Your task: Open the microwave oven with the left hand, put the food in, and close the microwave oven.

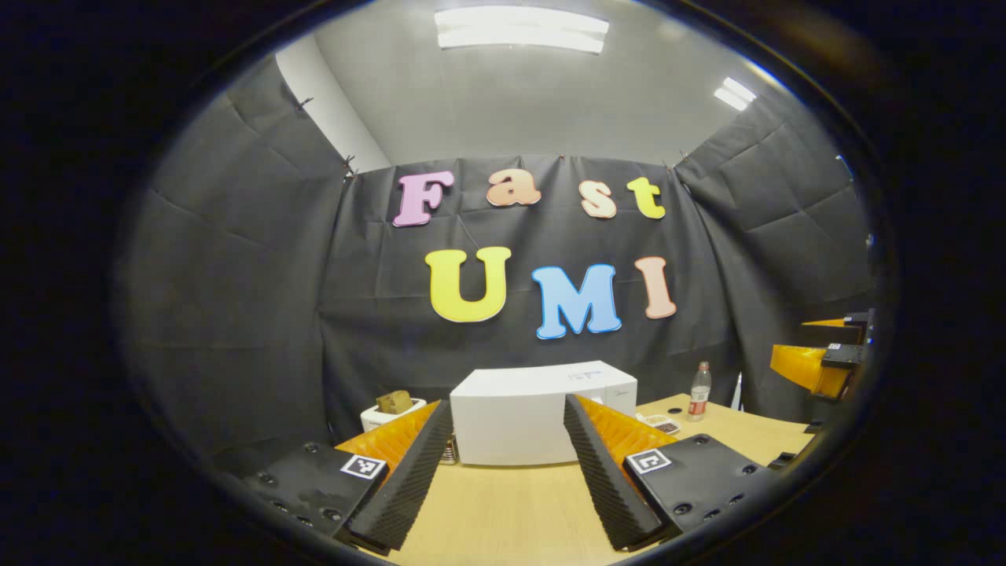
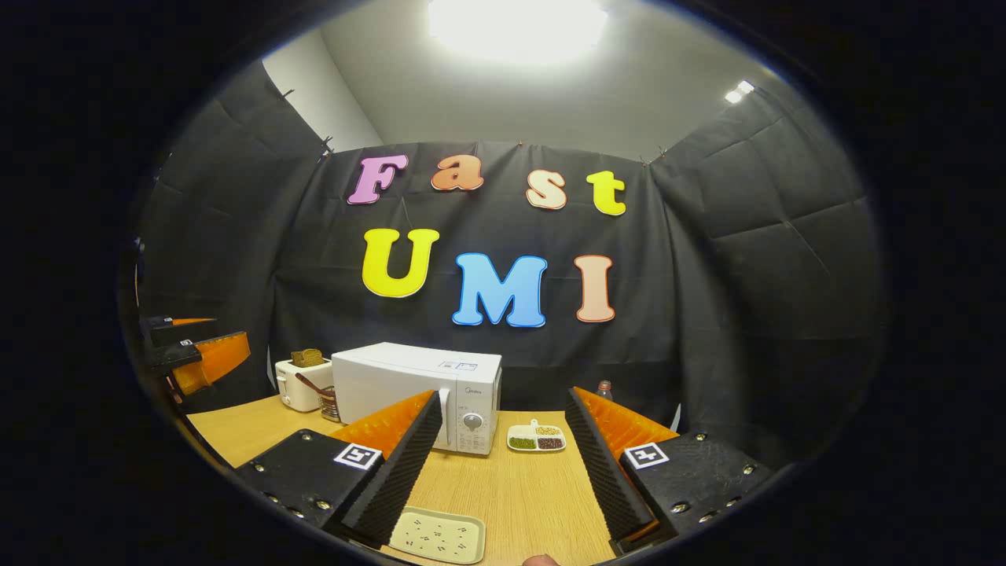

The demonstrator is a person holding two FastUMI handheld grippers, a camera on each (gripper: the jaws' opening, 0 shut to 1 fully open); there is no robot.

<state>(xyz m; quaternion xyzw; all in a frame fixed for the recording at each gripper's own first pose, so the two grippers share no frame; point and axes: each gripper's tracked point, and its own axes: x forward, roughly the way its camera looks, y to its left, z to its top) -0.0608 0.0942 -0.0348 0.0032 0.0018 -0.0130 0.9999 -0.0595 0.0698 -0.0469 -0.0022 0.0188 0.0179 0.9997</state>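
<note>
The white microwave (image 2: 416, 389) stands at the back of the wooden table (image 2: 519, 495) with its door shut, the handle (image 2: 446, 417) and a dial (image 2: 471, 422) on the front. In the left gripper view I see its plain side (image 1: 519, 428) straight ahead. My left gripper (image 1: 507, 405) is open with nothing between its fingers, a good way short of the microwave; it also shows at the far left as the left gripper (image 2: 196, 354). My right gripper (image 2: 503, 397) is open and empty. Below it, near the table's front, lies a pale rectangular plate (image 2: 437, 534) with dark specks.
A white toaster (image 2: 302, 384) holding bread and a jar (image 2: 330, 402) with a spoon stand left of the microwave. A small divided dish (image 2: 536, 438) of beans lies to its right, with a bottle (image 2: 603, 387) behind. The right gripper (image 1: 825, 362) shows at the right edge.
</note>
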